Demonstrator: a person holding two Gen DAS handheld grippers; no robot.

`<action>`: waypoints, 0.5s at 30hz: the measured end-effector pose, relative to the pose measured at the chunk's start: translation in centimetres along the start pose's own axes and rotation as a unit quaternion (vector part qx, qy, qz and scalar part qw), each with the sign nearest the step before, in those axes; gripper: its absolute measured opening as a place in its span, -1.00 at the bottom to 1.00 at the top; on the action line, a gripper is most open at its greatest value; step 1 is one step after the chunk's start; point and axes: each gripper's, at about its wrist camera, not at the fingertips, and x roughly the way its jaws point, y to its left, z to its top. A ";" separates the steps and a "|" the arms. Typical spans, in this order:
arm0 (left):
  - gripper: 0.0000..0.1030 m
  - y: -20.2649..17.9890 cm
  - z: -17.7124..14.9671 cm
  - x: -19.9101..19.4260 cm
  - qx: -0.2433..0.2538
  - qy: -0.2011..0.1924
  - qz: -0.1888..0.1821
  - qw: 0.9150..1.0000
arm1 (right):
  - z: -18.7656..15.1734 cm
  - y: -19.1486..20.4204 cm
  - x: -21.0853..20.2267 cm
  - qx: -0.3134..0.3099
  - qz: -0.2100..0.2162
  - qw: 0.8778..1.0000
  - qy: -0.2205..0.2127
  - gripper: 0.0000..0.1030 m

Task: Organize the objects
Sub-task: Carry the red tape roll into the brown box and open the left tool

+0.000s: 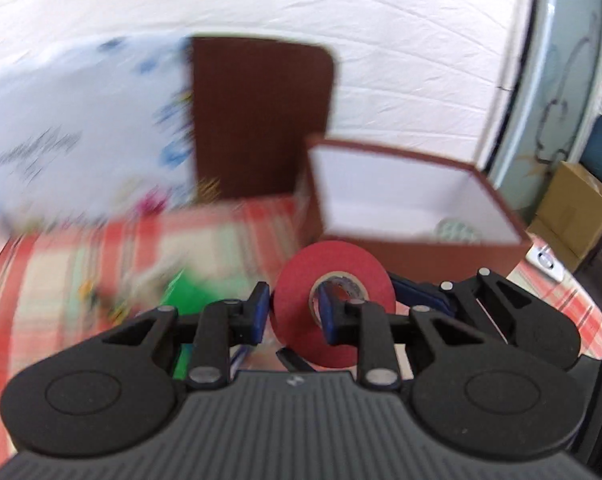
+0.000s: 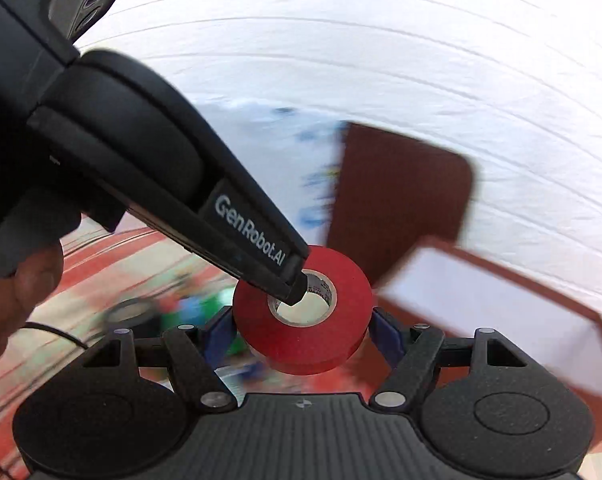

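The left tongs (image 1: 295, 308) pinch the wall of the red tape roll (image 1: 333, 300), one finger through its core; the right tongs (image 2: 301, 330) clasp its outer rim; the roll hangs above the checked tabletop (image 1: 41, 280), just before the open brown box (image 1: 417, 204); behind stands its lid (image 1: 261, 120).

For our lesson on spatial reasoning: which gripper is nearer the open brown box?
Right. The right gripper straddles the red tape roll on the side toward the brown box. The left gripper pinches the roll's wall from the far side, further off.
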 end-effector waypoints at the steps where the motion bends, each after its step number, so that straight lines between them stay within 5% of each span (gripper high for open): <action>1: -0.46 -1.3 1.1 1.1 0.010 -0.001 -0.006 1.000 | 0.1 -1.4 0.3 0.008 -0.012 1.000 0.000 0.40; 7: -0.46 -7.5 5.5 6.8 0.058 -0.014 -0.032 0.998 | 0.3 -8.6 2.0 0.038 -0.071 0.997 0.002 0.40; 15: -0.46 -10.2 7.1 13.2 0.055 0.010 -0.032 0.998 | -1.3 -13.5 6.0 0.082 -0.079 0.993 0.034 0.40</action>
